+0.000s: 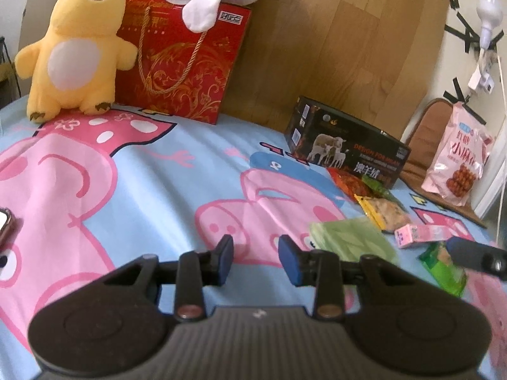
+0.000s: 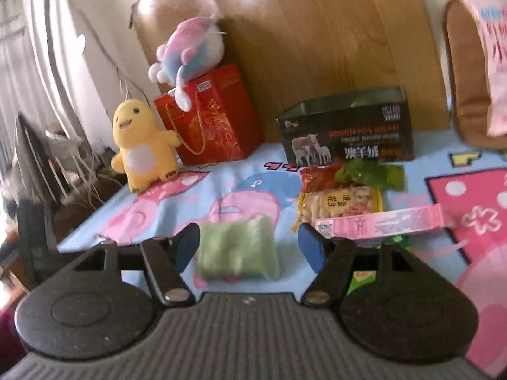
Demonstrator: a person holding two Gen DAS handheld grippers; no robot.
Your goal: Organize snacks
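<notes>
Right wrist view frames a pale green snack packet [image 2: 239, 247] lying flat on a cartoon-pig bed sheet [image 2: 152, 218], between the spread fingers of the right hand-held gripper [image 2: 250, 247], which is released and holds nothing. Soft, light and probably crinkly, the packet looks best pinched across its short sides, gently, since its contents may crush. Its wrapper is cloudy green, blurred, with no legible print. Just beside it lie a pink carton [image 2: 380, 223], a yellow-edged biscuit bag [image 2: 342, 204], and red and green wrappers [image 2: 348, 172] before a dark sheep-printed box [image 2: 345, 133]. Farther off stand a red gift bag [image 2: 212, 117] and a yellow plush toy [image 2: 141, 148]. Left hand-held gripper [image 1: 256, 258] hovers released over the sheet, empty.
</notes>
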